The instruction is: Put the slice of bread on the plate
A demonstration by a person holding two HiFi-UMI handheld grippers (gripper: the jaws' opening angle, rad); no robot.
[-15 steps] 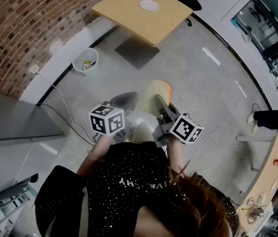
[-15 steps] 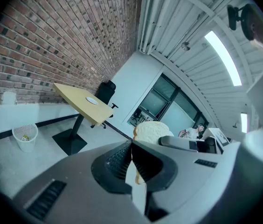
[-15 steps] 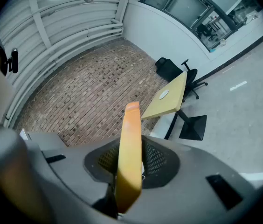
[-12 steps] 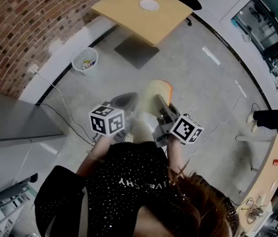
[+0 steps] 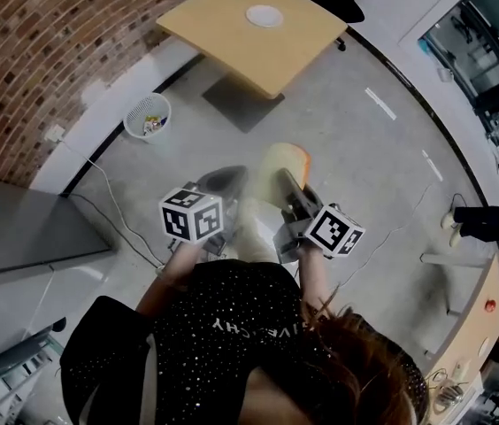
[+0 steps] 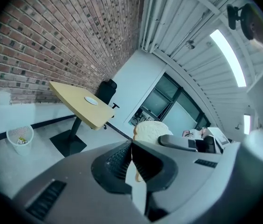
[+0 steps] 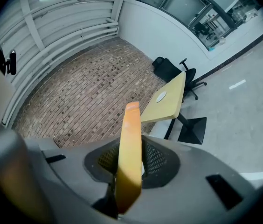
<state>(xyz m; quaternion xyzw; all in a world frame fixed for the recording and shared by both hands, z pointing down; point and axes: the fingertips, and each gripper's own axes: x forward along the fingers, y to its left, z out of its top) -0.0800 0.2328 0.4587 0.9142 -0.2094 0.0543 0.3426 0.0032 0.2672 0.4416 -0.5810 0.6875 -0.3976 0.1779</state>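
In the head view, the right gripper holds the slice of bread on edge over the floor. Its rounded top points far, toward the table with the plate, which is well apart.

In the left gripper view, the left gripper has its jaws together on nothing. The slice shows just beyond, and the plate lies far to the left.

In the right gripper view, the jaws pinch the slice by its near end. It is seen edge-on, with its long axis running out along the jaws toward the plate. It likely handles light, soft and easily crushed, so a gentle hold low on the crumb suits it.
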